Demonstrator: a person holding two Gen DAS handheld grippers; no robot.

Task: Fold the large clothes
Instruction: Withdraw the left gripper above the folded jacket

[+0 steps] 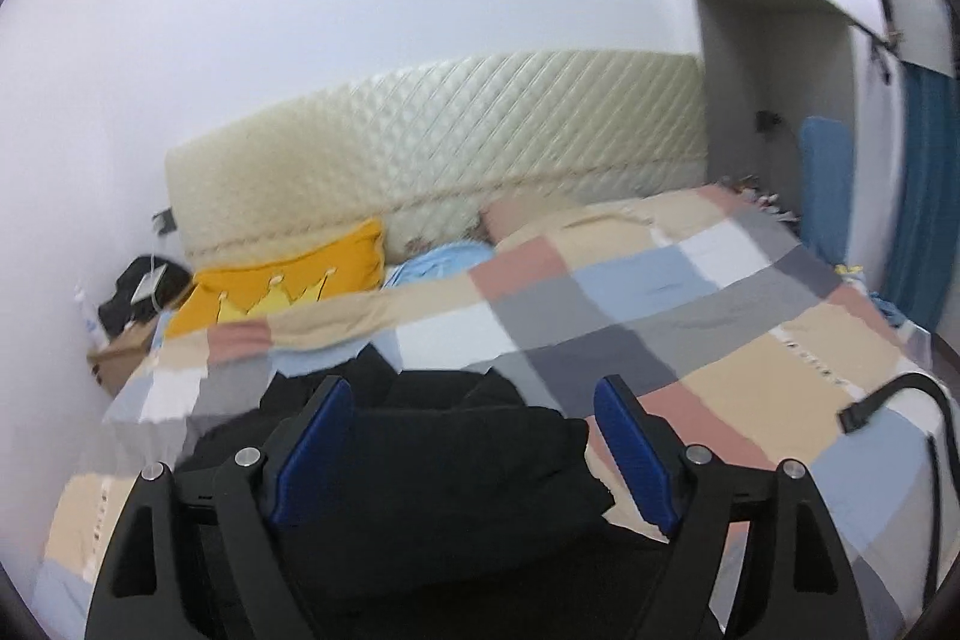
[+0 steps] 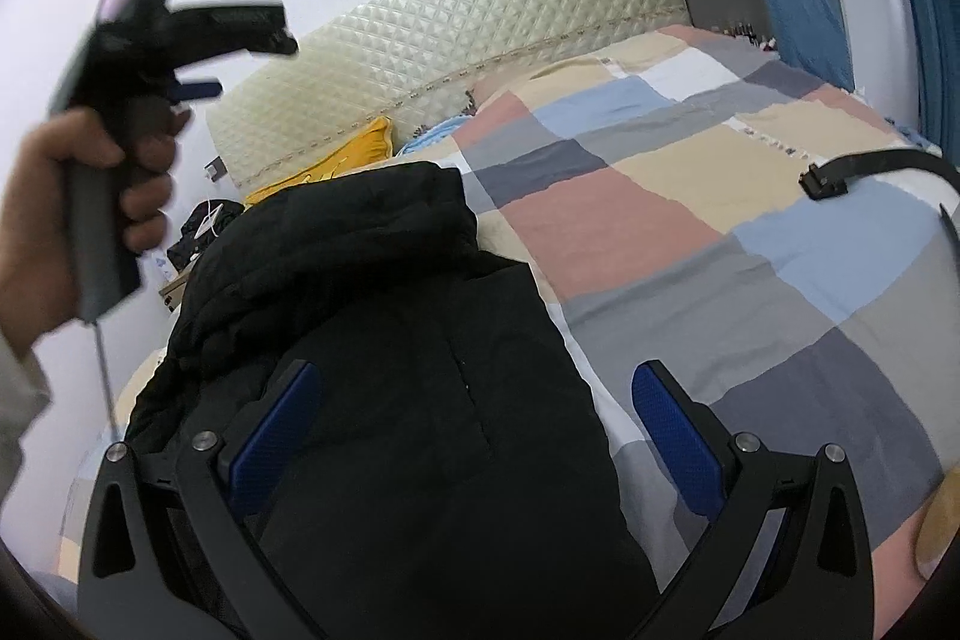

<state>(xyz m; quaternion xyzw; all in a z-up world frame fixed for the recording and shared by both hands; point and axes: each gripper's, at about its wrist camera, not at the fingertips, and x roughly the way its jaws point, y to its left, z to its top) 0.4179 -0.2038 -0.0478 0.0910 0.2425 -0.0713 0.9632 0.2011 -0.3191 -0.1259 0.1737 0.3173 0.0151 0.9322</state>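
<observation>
A black coat lies bunched on the checked quilt, towards the bed's left side, its hood end pointing at the headboard. The right gripper hangs just above the coat with its blue pads spread wide, nothing between them. The left gripper is likewise wide open and empty over the coat's edge; from the right camera it appears lifted in the person's left hand, blurred. A yellow cushion leans by the headboard, and a black strap lies on the quilt, well apart from the coat.
</observation>
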